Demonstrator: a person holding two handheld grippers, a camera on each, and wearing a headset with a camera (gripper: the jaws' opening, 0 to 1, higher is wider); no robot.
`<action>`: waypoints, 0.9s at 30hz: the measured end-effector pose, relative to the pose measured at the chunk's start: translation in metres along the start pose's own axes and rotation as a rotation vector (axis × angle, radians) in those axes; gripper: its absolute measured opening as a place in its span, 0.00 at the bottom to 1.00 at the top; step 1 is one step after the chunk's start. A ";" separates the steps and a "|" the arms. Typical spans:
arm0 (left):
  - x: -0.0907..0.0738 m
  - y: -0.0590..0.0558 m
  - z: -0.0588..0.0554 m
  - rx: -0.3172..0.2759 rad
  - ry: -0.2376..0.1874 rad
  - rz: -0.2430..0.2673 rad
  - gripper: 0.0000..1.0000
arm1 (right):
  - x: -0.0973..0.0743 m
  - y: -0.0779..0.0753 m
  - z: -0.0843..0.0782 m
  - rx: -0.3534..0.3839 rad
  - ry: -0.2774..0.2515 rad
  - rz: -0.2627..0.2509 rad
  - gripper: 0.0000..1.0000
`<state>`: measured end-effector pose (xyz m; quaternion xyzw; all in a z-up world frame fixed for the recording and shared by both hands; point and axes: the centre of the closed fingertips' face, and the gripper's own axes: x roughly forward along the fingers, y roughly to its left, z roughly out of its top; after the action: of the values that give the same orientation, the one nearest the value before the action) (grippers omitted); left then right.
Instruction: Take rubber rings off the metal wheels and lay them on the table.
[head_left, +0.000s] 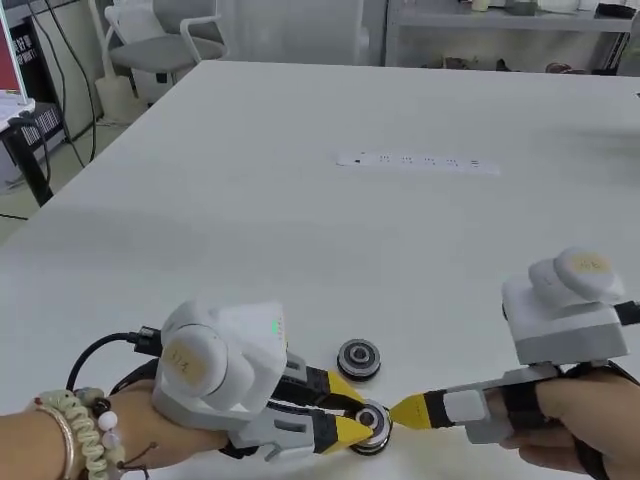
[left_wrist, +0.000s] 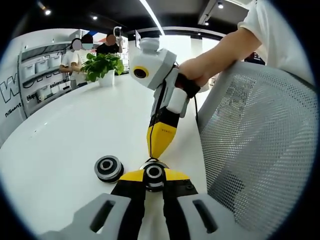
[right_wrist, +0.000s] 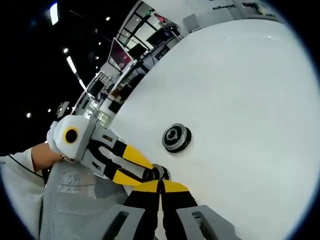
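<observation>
The left gripper (head_left: 358, 412) is clenched on a metal wheel (head_left: 374, 424) at the near edge of the table (head_left: 300, 200). A second wheel (head_left: 358, 358) lies just behind it. The right gripper (head_left: 399, 410), jaws pressed together, touches the clamped wheel's rim.

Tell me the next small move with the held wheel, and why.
Probably work the right gripper, jaws shut, under the black rubber ring and peel it outward. The left gripper clamps the small metal wheel, the right tip sits at its rim, and the ring looks still seated.
</observation>
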<state>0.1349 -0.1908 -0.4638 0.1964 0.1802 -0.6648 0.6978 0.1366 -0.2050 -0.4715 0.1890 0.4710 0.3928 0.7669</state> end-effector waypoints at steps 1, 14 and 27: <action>0.000 0.000 0.000 0.001 0.001 0.000 0.07 | 0.000 0.001 0.000 0.003 -0.001 0.002 0.00; 0.000 0.000 0.000 0.002 0.008 -0.002 0.07 | 0.001 0.005 0.001 -0.017 0.002 0.007 0.00; 0.000 0.000 0.000 0.002 0.006 -0.002 0.07 | 0.002 0.016 0.000 -0.027 0.000 0.022 0.00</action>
<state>0.1352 -0.1913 -0.4636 0.1987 0.1820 -0.6652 0.6963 0.1299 -0.1934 -0.4620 0.1840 0.4635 0.4073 0.7651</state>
